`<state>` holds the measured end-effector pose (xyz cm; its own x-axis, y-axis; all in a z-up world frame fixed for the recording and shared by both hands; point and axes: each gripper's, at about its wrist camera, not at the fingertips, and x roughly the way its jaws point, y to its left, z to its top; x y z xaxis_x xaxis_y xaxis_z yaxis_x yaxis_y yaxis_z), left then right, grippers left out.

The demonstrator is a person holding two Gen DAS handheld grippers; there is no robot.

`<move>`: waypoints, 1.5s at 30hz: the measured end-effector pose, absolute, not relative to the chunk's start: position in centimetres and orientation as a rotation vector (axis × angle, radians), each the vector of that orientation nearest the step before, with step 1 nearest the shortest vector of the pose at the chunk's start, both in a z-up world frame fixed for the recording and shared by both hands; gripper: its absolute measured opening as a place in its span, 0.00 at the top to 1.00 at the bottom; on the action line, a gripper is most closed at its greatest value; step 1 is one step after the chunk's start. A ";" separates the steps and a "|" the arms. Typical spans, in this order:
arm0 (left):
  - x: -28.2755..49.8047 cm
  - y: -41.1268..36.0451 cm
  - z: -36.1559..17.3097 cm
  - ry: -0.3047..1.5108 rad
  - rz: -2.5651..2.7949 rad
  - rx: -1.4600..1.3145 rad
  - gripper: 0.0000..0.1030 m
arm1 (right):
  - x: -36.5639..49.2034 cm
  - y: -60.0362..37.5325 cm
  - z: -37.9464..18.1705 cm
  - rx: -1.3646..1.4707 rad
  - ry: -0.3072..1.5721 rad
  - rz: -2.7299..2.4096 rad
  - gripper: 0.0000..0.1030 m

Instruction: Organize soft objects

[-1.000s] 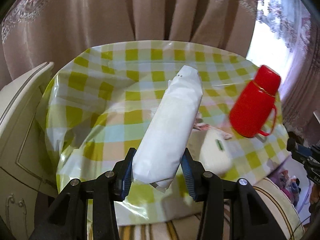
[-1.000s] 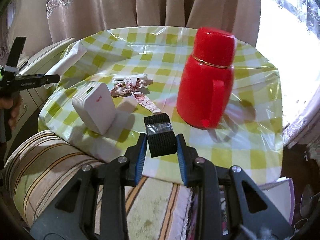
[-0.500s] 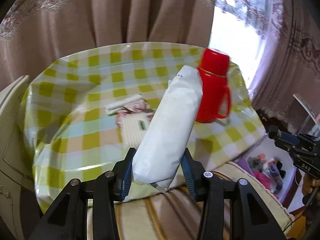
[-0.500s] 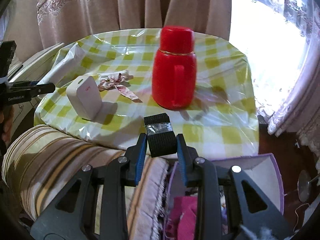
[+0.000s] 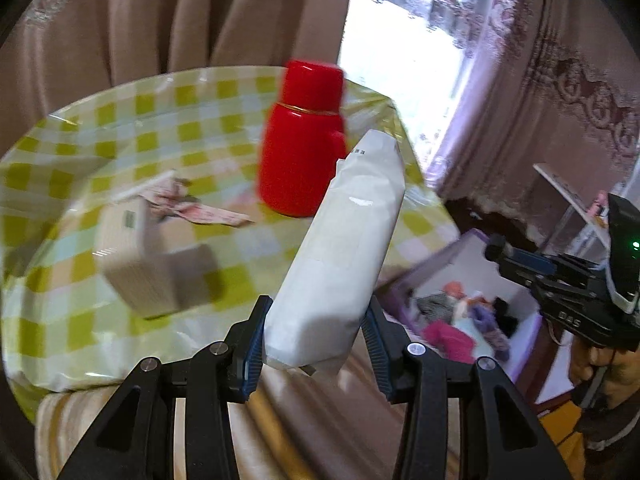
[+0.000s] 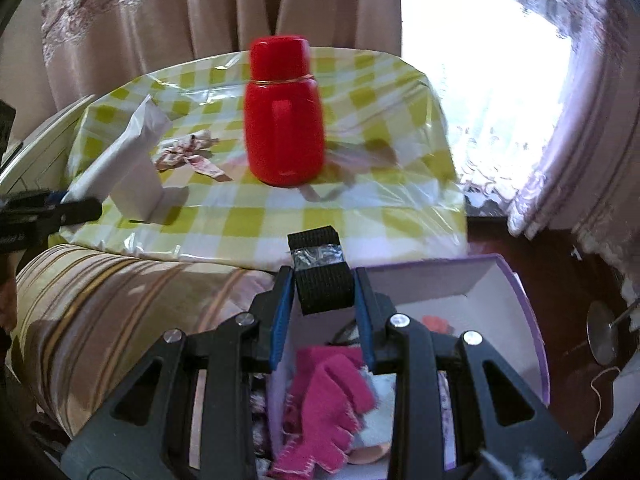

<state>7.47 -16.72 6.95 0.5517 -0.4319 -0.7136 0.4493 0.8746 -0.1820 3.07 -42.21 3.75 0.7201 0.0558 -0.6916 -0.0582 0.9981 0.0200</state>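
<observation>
My left gripper [image 5: 316, 344] is shut on a long white wrapped soft pack [image 5: 340, 260] and holds it in the air at the table's front right edge. My right gripper [image 6: 323, 312] is shut on a small black strap roll [image 6: 320, 276] and holds it over the near rim of a purple box [image 6: 524, 320] that holds soft things, among them a pink glove [image 6: 324, 400]. The box also shows in the left wrist view [image 5: 460, 312], low to the right of the table, with the right gripper [image 5: 560, 288] above it.
A round table with a yellow-green checked cloth [image 6: 360, 208] carries a red thermos jug [image 6: 284, 116], a white boxy device [image 5: 148, 260] and a crumpled patterned ribbon [image 6: 188, 152]. A striped cushion [image 6: 100, 304] lies at the table's front. Curtains hang behind.
Both grippers have swung to the right with their loads. The purple box has come into fuller view under the right gripper and into the left wrist view.
</observation>
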 end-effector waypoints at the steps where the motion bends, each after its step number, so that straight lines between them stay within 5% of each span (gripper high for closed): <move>1: 7.1 -17.7 6.7 0.846 -0.547 0.016 0.55 | 2.9 -42.8 3.6 -0.002 0.766 0.050 0.67; 22: 5.5 -29.4 4.2 0.902 -0.795 -0.036 0.53 | 0.7 -51.4 2.8 0.096 0.749 -0.172 0.65; 25: 5.4 -31.1 3.6 0.877 -0.849 -0.018 0.43 | 0.8 -51.9 2.7 0.103 0.752 -0.199 0.43; 27: 5.5 -31.6 3.2 0.894 -0.845 0.000 0.33 | 0.7 -52.0 2.6 0.099 0.751 -0.212 0.37; 45: 5.3 -19.8 5.4 0.772 -0.479 -0.024 0.26 | 1.7 -46.8 3.0 0.061 0.743 -0.057 0.36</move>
